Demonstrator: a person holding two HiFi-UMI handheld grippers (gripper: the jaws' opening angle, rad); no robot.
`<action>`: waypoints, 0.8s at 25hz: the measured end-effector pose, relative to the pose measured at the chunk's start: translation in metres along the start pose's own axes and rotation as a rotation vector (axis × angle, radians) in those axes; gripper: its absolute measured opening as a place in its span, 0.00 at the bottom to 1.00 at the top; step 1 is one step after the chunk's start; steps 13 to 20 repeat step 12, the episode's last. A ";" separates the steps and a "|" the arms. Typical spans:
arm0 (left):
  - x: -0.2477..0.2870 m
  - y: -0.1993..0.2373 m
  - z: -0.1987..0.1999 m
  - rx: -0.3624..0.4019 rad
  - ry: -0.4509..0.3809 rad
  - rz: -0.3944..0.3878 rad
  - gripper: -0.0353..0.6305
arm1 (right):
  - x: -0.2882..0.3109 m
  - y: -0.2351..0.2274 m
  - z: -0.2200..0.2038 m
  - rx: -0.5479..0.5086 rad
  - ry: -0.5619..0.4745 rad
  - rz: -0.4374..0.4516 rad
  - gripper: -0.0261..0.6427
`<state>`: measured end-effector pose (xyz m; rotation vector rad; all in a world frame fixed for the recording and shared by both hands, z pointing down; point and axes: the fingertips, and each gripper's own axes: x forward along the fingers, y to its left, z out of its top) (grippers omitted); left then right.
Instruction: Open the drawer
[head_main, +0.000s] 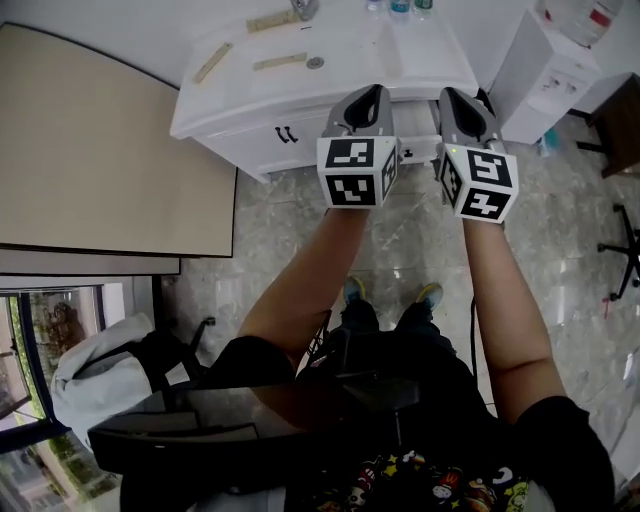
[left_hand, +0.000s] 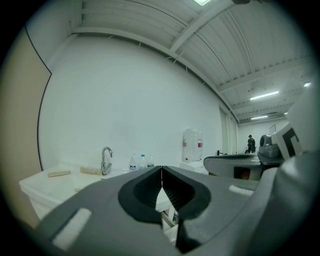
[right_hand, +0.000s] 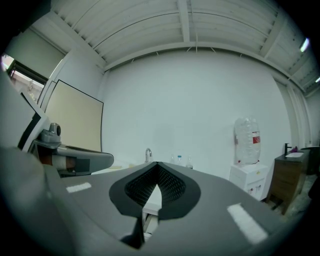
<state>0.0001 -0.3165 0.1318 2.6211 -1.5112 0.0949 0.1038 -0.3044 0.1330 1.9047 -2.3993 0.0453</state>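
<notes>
Pale marbled floor (head_main: 300, 230) takes up most of the room. A big beige board (head_main: 100, 150) with a dark edge fills the left side. Straight ahead stands a white desk (head_main: 330, 85) with a cabinet under it, against the white wall. To the right of it, close by, is a white water dispenser (head_main: 540, 70) with a large clear bottle (head_main: 580, 15) on top.

The person stands facing the cabinet, both bare forearms stretched out side by side. The left tool (left_hand: 161, 175) and the right tool (right_hand: 157, 167) are level with each other and near together, just in front of the desk's front edge. Each carries its marker cube: the left one (head_main: 355, 172), the right one (head_main: 480, 183).

On both tools the ribbed dark pads meet at the tips and nothing is gripped between them.

The drawer (head_main: 418, 150) shows as a white strip in the gap between the two tools, under the desk's edge. Neither tool has hold of it, and I cannot tell how far it stands out. Further left on the cabinet front is a pair of black handles (head_main: 287, 134).

On the desk top are a chrome tap (left_hand: 106, 159), a few small water bottles (left_hand: 141, 162) by the wall, and two pale wooden strips (head_main: 213, 62), (head_main: 280, 62) lying apart
</notes>
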 end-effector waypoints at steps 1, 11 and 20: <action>-0.001 0.000 0.002 -0.002 -0.007 -0.001 0.05 | 0.000 0.001 0.001 -0.004 0.000 0.002 0.07; -0.015 0.016 -0.006 -0.044 -0.026 -0.010 0.05 | -0.001 0.020 -0.005 -0.036 0.018 -0.011 0.07; -0.016 0.018 -0.008 -0.047 -0.025 -0.011 0.05 | -0.001 0.021 -0.006 -0.038 0.020 -0.012 0.07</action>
